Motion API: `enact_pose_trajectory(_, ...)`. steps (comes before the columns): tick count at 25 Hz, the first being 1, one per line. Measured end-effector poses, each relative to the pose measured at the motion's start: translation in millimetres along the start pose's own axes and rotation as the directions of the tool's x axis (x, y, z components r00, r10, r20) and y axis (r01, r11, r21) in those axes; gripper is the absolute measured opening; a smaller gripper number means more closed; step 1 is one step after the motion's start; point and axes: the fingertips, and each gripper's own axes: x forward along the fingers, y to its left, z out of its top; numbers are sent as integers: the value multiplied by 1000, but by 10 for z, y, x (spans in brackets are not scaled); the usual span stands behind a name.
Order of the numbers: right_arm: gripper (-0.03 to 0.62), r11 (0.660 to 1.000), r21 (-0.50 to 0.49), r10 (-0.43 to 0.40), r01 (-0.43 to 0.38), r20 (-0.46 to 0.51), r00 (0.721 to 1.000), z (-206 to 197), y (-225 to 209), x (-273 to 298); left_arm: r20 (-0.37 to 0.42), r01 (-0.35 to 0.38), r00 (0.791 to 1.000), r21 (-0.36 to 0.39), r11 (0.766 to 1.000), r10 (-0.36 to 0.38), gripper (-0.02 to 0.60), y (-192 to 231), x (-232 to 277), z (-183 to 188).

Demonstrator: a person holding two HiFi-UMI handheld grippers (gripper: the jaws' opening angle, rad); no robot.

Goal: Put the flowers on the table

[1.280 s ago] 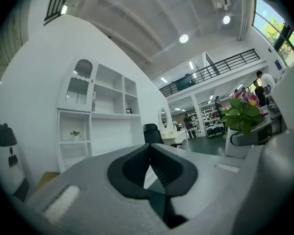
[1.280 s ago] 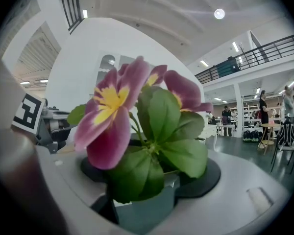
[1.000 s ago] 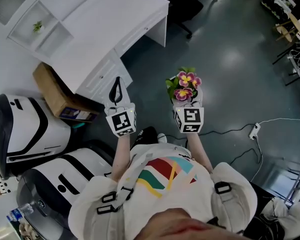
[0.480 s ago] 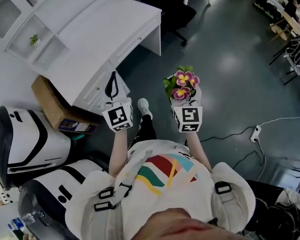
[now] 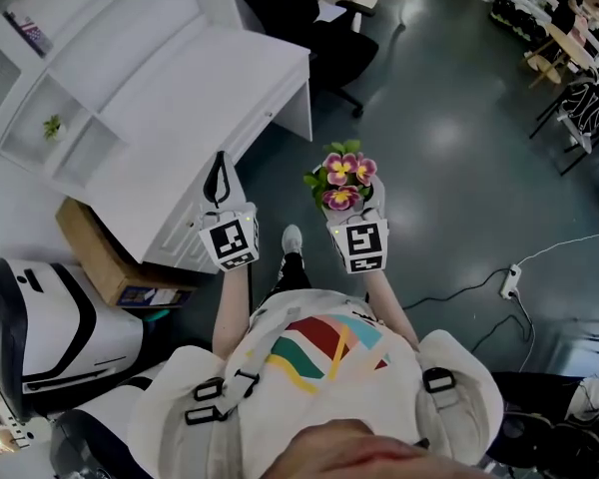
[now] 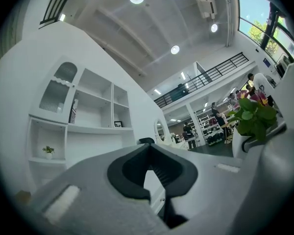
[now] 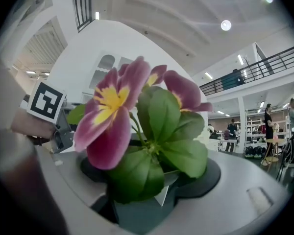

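The flowers [image 5: 341, 173] are pink and yellow blooms with green leaves in a small white pot. My right gripper [image 5: 345, 190] is shut on the pot and holds it upright over the dark floor. In the right gripper view the flowers [image 7: 137, 116] fill the space between the jaws of the right gripper [image 7: 152, 190]. My left gripper [image 5: 218, 176] is shut with nothing in it, near the front edge of the white table [image 5: 210, 78]. The left gripper view shows the left gripper [image 6: 148, 150] pointing at white shelves, with the flowers [image 6: 255, 114] at its right.
A white shelf unit [image 5: 40, 98] with a small plant [image 5: 52, 126] stands on the table's far side. A cardboard box [image 5: 95, 252] and a white machine [image 5: 50, 327] sit left of me. A black chair [image 5: 309, 38] stands beyond the table. A cable and power strip [image 5: 511, 279] lie on the floor at right.
The person has stepped forward, so the table has come closer. Both grippers have shifted left and a little up in the head view. The flowers stay in the right gripper.
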Motion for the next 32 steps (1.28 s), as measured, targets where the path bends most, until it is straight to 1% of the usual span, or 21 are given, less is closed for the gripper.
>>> enact_pose_trajectory(3, 344, 999, 20, 29, -29, -23, 999, 16, -49, 459, -21, -8, 1000, 14, 1000, 8, 5, 153, 426, -81)
enact_pose_trajectory(5, 344, 998, 7, 55, -55, -34, 998, 26, -40, 719, -28, -14, 999, 22, 1000, 15, 5, 260, 651, -131)
enact_pose_trajectory(8, 344, 997, -1, 79, -80, -50, 996, 22, -55, 1155, -39, -27, 999, 7, 1000, 27, 5, 428, 1002, -246)
enact_pose_trajectory(15, 344, 990, -16, 138, -139, -70, 988, 29, -23, 2164, -82, -70, 994, -21, 997, 68, 5, 910, 1589, -602)
enact_pose_trajectory(19, 344, 985, -20, 171, -173, -78, 982, 34, 42, 2730, -111, -100, 989, -11, 995, 98, 5, 1238, 1908, -831)
enact_pose_trajectory(22, 344, 983, -20, 183, -185, -84, 980, 35, 89, 3101, -111, -114, 987, -7, 993, 113, 5, 1447, 2130, -937)
enact_pose_trajectory(26, 344, 978, -22, 204, -207, -91, 975, 47, 171, 3538, -91, -135, 987, 6, 991, 135, 5, 1715, 2383, -1011)
enact_pose_trajectory(32, 344, 966, -36, 253, -258, -98, 963, 153, 367, 4052, -75, -203, 977, -12, 979, 202, 5, 2197, 2638, -1060)
